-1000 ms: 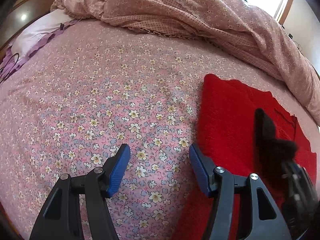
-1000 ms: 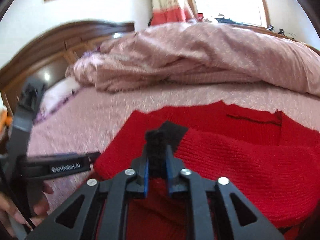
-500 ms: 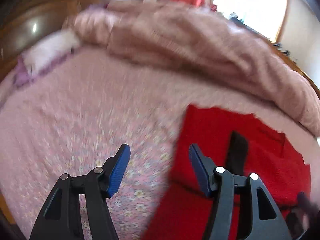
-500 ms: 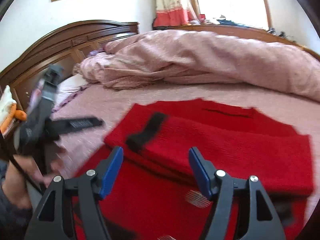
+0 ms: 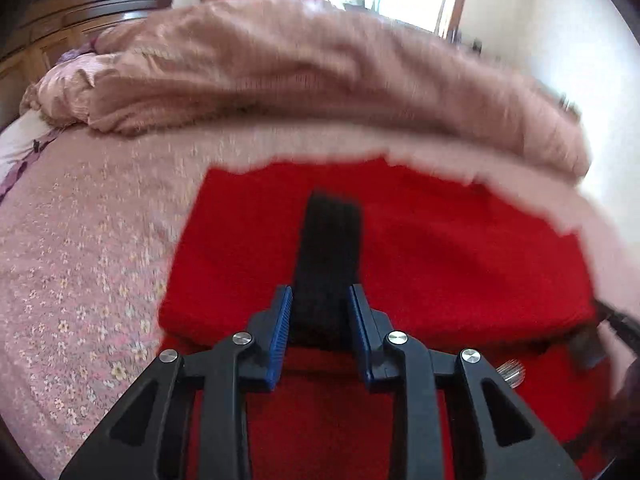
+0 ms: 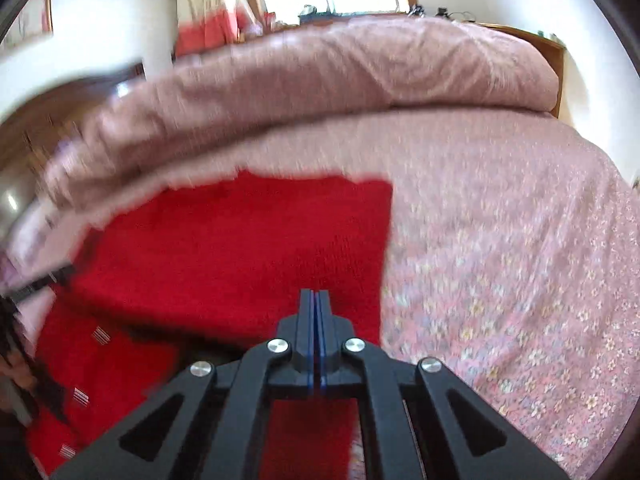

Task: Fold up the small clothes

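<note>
The red knit garment [image 5: 420, 264] lies flat on the bed [image 5: 92, 264], on its pink flowered sheet, filling the centre and the 3 to 6 o'clock part of the left wrist view. A black cuff [image 5: 330, 248] rests on top of the red knit, running from the centre down toward 6 o'clock. The left tongs [image 5: 320, 312] are closing, and the near end of the cuff sits between the blue pads [image 5: 280, 320]; motion blur hides whether the pads already press it. A rumpled pink quilt [image 5: 320, 76] is heaped across the far side of the bed from 9 to 2 o'clock. At 4 o'clock a dark blurred shape sits at the garment's edge, too smeared to identify.

In the right wrist view the garment [image 6: 240, 256] lies from the centre out to 8 o'clock, its straight right edge running down to the tongs. The right tongs [image 6: 315, 320] are fully closed, blue pads together with nothing visible between them, their tip over the red knit near that edge. The flowered sheet [image 6: 520, 280] spreads toward 3 and 4 o'clock, and the quilt [image 6: 340, 68] crosses at 12 o'clock.
</note>
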The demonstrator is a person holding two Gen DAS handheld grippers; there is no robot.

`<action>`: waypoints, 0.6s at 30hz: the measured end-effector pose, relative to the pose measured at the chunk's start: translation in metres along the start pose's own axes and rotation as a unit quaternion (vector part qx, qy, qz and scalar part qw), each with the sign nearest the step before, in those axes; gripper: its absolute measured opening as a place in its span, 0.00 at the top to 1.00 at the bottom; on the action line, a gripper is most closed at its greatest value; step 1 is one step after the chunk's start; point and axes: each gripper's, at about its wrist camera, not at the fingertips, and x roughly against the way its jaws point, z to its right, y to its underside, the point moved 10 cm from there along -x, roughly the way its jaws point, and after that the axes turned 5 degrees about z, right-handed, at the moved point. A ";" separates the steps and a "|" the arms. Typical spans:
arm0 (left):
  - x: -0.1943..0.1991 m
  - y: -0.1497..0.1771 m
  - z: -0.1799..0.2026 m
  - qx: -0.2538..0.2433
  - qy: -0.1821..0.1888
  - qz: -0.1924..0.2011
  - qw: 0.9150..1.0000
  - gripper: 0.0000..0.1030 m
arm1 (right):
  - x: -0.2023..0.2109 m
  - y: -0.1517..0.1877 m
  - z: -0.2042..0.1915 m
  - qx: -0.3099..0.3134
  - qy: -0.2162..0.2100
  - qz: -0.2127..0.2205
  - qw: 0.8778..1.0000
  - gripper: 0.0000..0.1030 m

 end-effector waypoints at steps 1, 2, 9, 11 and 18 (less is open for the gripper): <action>-0.001 0.001 -0.001 0.001 0.002 0.004 1.000 0.78 | -0.009 0.010 -0.001 0.008 0.004 -0.018 1.000 1.00; 0.000 -0.001 0.000 0.002 0.004 0.009 1.000 0.78 | -0.010 0.008 -0.001 0.011 0.006 -0.014 1.000 1.00; 0.019 -0.005 0.001 -0.016 0.007 0.009 1.000 0.78 | 0.001 0.002 -0.003 0.006 0.011 -0.011 1.000 1.00; 0.032 -0.003 0.000 -0.022 0.018 0.007 1.000 0.78 | 0.021 -0.002 -0.005 -0.005 0.004 -0.011 1.000 0.99; 0.098 0.015 -0.021 -0.042 0.047 0.026 0.998 0.70 | 0.102 -0.007 -0.016 -0.024 -0.027 0.029 0.999 0.60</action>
